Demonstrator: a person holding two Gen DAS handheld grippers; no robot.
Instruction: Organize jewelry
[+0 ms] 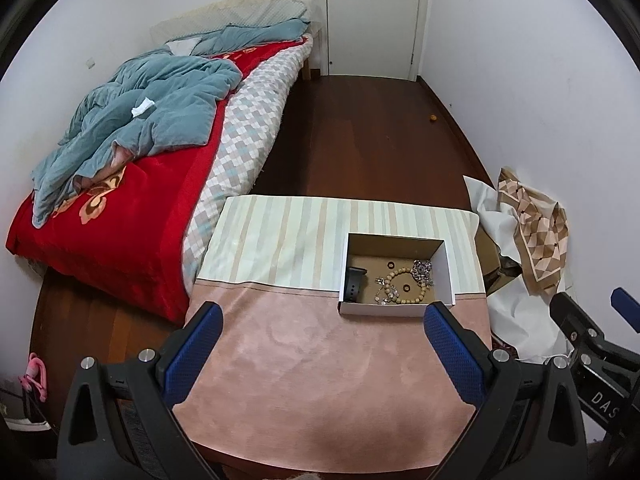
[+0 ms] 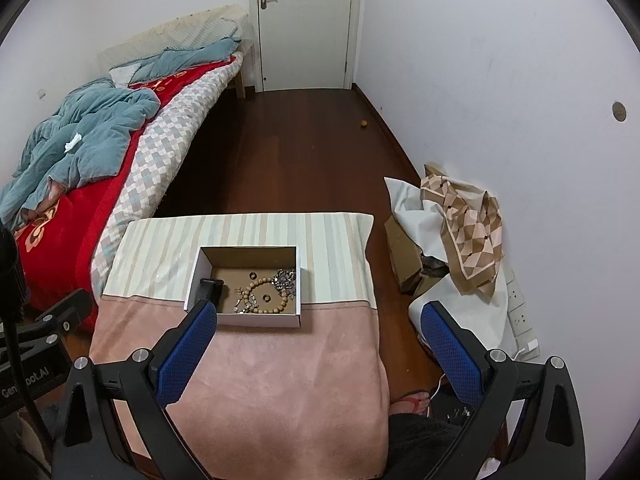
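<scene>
A shallow white cardboard box (image 1: 384, 309) (image 2: 244, 320) sits on the cloth-covered table (image 1: 320, 360) (image 2: 260, 380). In it lie a wooden bead bracelet (image 1: 404, 288) (image 2: 265, 295), a black watch (image 1: 355, 286) (image 2: 211, 288), a silver chain heap (image 1: 423, 270) (image 2: 286, 278), small charms (image 1: 385, 290) (image 2: 244, 302) and dark rings (image 1: 389, 265) (image 2: 252, 275). My left gripper (image 1: 324, 320) is open and empty, hovering above the pink cloth in front of the box. My right gripper (image 2: 320, 316) is open and empty, right of the box; it shows at the right edge of the left wrist view (image 1: 592, 312).
A bed (image 1: 132, 184) (image 2: 80, 184) with a red blanket and a blue duvet lies left of the table. A patterned scarf (image 1: 536, 236) (image 2: 464, 228) on white bags and a cardboard carton sit to the right by the wall. A closed door (image 1: 372, 16) (image 2: 306, 24) stands across the wooden floor.
</scene>
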